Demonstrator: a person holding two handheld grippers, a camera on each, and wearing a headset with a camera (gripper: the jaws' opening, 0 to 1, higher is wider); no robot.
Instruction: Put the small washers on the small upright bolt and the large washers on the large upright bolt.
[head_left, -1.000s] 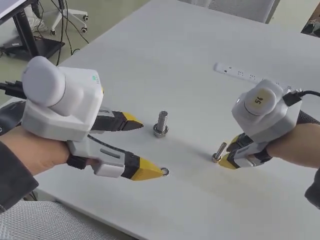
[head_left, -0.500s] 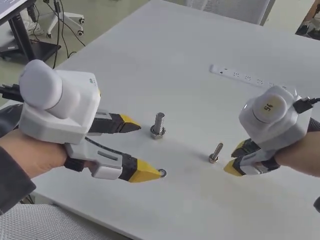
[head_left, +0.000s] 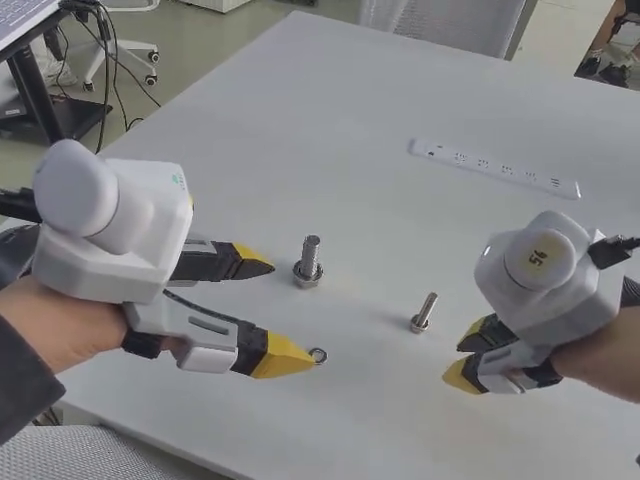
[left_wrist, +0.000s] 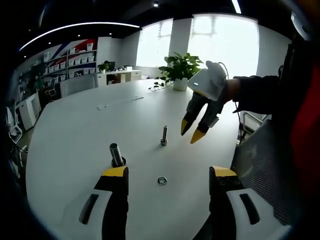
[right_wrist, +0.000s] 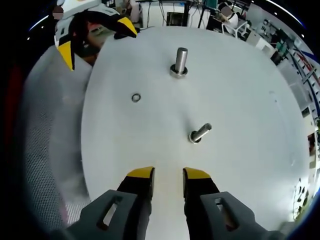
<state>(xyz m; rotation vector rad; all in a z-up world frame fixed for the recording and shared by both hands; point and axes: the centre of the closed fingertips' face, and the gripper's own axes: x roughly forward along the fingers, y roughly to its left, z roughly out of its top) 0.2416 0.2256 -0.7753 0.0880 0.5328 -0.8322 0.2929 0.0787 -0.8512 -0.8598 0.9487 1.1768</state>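
my left gripper (head_left: 292, 312) gapes wide, empty; my right gripper (right_wrist: 168, 173) is barely parted, empty. one washer (head_left: 318, 354) lies loose at my left jaw tip, not yet placed. small bolt (head_left: 424, 312) at its 2 o'clock; large bolt (head_left: 308, 262) at 12, seemingly ringed already.

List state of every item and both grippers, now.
large bolt: upright on the table, nothing gripping it
small bolt: upright, nothing gripping it
loose washer: flat on table, on neither bolt
left gripper: open wide, empty
right gripper: fingers slightly apart, empty
power strip: flat on table, beyond the bolts
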